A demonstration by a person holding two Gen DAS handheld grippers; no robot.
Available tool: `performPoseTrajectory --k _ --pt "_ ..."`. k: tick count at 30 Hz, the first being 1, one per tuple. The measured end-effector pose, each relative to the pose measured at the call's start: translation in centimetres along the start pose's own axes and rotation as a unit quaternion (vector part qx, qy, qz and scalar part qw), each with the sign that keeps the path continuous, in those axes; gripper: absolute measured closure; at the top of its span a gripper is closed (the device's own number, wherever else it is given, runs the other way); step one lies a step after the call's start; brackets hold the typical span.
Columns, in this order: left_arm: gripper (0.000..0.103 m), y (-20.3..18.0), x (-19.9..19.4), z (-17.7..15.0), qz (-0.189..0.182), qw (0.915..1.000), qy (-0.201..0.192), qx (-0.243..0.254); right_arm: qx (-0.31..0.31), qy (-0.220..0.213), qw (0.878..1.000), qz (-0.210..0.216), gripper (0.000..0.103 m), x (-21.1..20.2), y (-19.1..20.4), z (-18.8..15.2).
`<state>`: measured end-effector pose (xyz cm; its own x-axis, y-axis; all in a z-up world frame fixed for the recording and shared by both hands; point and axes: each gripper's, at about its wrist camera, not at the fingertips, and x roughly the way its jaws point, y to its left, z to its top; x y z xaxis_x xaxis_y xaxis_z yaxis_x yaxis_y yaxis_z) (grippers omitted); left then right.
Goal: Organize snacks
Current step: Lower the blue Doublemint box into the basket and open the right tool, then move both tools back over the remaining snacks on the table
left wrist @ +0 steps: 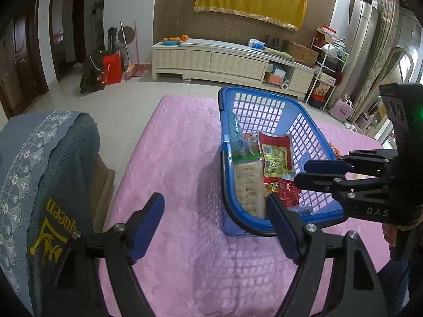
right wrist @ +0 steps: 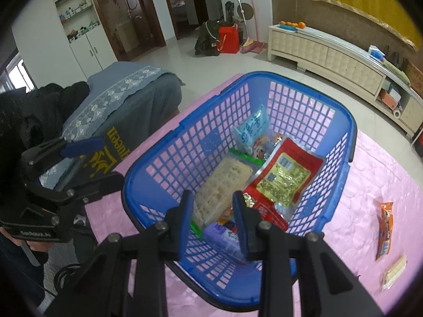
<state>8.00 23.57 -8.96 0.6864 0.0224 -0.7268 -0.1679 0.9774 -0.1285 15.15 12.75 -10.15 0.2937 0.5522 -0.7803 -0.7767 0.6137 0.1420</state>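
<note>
- We see a blue plastic basket (right wrist: 341, 142) standing on a table with a pink cloth (left wrist: 171, 158).
- The basket stands toward the far right part of the table, and the left part of the cloth is bare.
- In the basket lies a long pack of crackers (right wrist: 224, 185) along its left wall.
- A red packet with a yellow label (right wrist: 285, 177) leans on the other snacks toward the right wall.
- A light blue packet (right wrist: 253, 126) stands up at the far end of the basket.
- A purple packet (right wrist: 224, 237) lies at the near end, just under our right gripper (right wrist: 212, 224).
- Our right gripper hangs over the near edge of the basket. Its fingers are close together with a small gap, and we see nothing pinched between them.
- Our left gripper (left wrist: 214, 227) is by the near left corner of the basket. Its fingers are spread wide and hold nothing.
- On the cloth, right of the basket, lies an orange snack stick (right wrist: 384, 229).
- A small cracker pack (right wrist: 395, 272) lies near the front right edge of the table.
- A chair with a grey-blue lace cover (left wrist: 39, 171) stands at the left edge of the table.
</note>
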Motion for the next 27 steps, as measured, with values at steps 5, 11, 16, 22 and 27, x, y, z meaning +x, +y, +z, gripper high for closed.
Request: performPoseTrajectory --k 5,11,16,22,27 --pt "0.025 -0.9 -0.7 0.0 -0.002 1.0 -0.003 0.009 0.004 -0.009 1.0 -0.012 0.068 -1.6 0.3 -0.6" --pt "0.025 -2.6 -2.2 0.1 -0.007 0.9996 -0.013 0.024 0.018 -0.023 0.999 -0.025 0.068 -4.3 0.3 -1.5" --pt "0.025 -4.6 -4.0 0.3 -0.011 0.9988 -0.023 0.042 0.034 -0.033 0.998 -0.04 0.068 -6.8 -0.1 -2.4" --pt "0.025 -7.5 -5.1 0.2 -0.019 0.9975 -0.029 0.061 0.052 -0.047 0.995 -0.065 0.045 -9.6 -0.9 -4.0" --pt "0.025 -10.2 -5.9 -0.1 -0.025 0.9958 -0.032 0.083 0.069 -0.061 0.993 -0.076 0.033 -11.9 -1.9 -5.4"
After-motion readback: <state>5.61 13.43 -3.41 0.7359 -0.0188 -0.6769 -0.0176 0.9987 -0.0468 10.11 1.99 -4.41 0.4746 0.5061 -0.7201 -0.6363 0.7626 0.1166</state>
